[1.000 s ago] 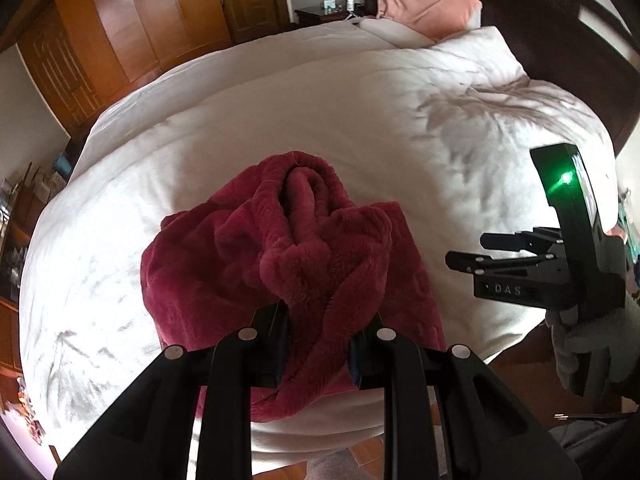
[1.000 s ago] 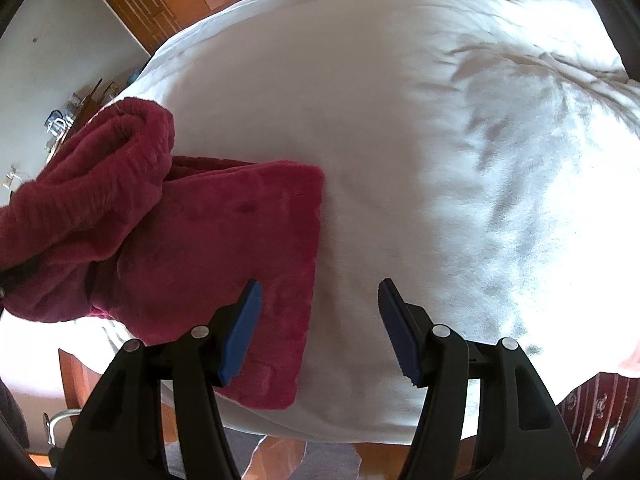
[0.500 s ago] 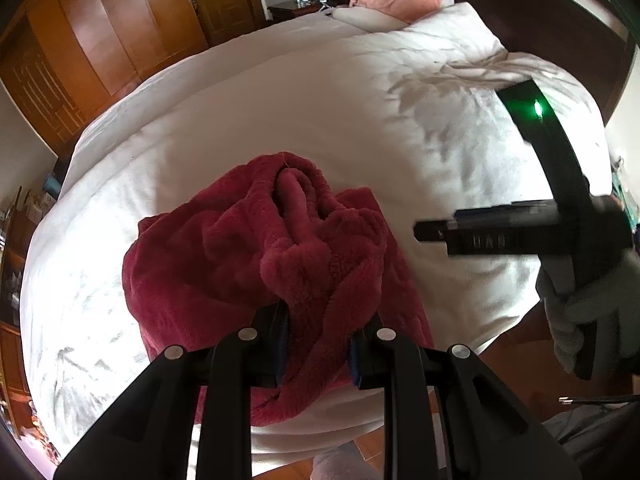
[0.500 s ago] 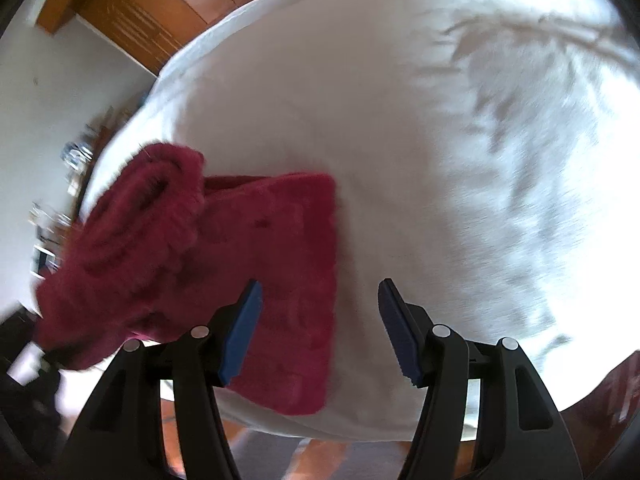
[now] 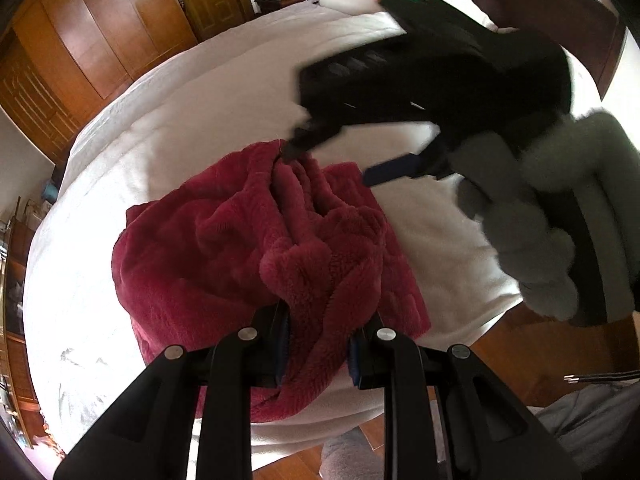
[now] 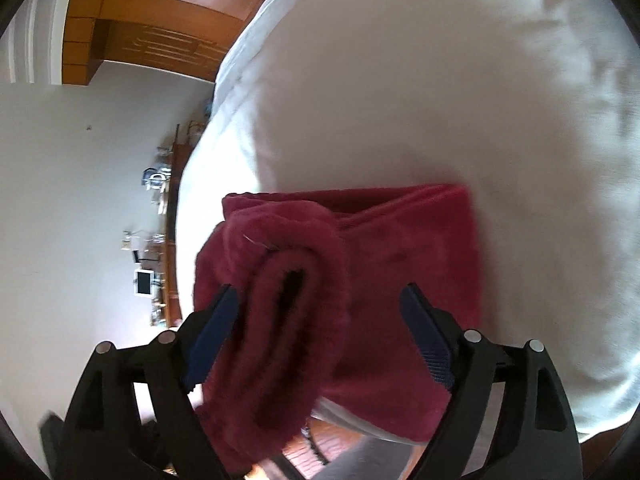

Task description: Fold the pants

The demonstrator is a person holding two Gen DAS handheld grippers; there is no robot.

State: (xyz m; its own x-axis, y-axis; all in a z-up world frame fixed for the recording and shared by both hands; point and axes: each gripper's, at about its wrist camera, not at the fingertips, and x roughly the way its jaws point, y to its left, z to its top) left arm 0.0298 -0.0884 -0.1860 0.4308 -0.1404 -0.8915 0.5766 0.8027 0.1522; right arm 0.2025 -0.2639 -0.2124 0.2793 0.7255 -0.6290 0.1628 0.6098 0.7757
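While the wardrobe [image 5: 100,40] along the left wall just sat there as backdrop, the real action was on the white bed [image 5: 224,120], where the red fleece pants [image 5: 224,248] lay half folded near the foot edge, flat panel underneath and a bunched-up waistband end lifted off it. Left gripper [image 5: 316,344] was clamped on that bunch, pads pinching the thick fleece between them, same grip it had a second earlier, only sunk a bit closer to the bed. Moving right, the big change: the right gripper [image 6: 320,332], which a second ago hung off by the bed's right side over bare cover, had swung in over the pants and rolled over hard. Its jaws were opening wide, and the rolled waistband sat right between the blue pads [image 6: 212,332] without either one pressing on it, as far as I could tell through the blur. Gloved hand [image 5: 532,232] holding it filled the right side of the left camera. My guess is it was lining up a second grab on the waistband so both hands could lay that end down square; the fold looked maybe halfway there, still lumpy.
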